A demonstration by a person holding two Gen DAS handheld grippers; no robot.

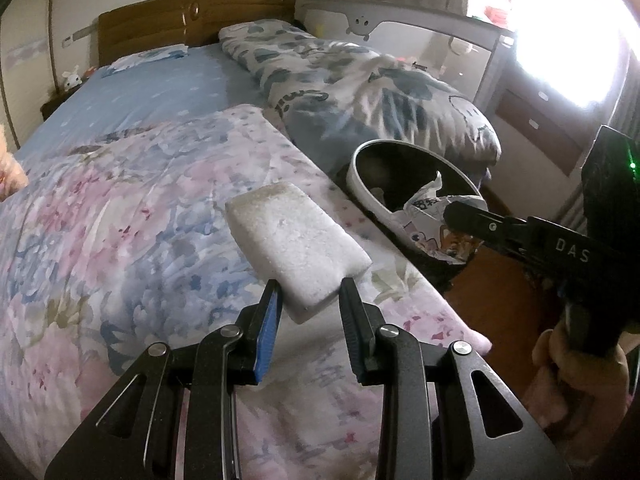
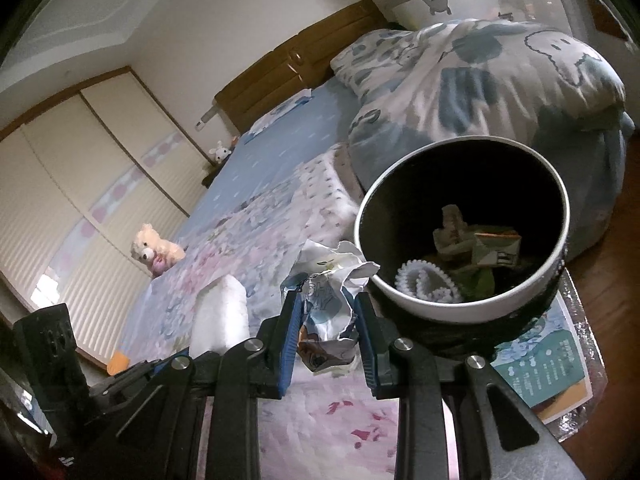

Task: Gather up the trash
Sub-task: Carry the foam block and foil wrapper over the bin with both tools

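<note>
My left gripper (image 1: 308,292) is shut on a white foam block (image 1: 298,246), held above the flowered quilt (image 1: 120,240). The same foam block (image 2: 220,312) shows at the lower left of the right wrist view. My right gripper (image 2: 326,312) is shut on a crumpled printed paper wrapper (image 2: 330,288), just left of the rim of a round white-rimmed trash bin (image 2: 420,308). Several scraps of paper and a white knitted piece lie inside the bin. In the left wrist view the right gripper (image 1: 452,216) holds the wrapper (image 1: 428,208) over the trash bin (image 1: 360,184) beside the bed.
A folded grey cartoon-print duvet (image 1: 360,80) lies behind the bin. A teddy bear (image 2: 154,250) sits on the quilt. A printed sheet on foil (image 2: 552,344) lies under the bin. Wooden headboard (image 1: 160,20), wardrobe (image 2: 80,200) and drawers (image 1: 536,120) surround the bed.
</note>
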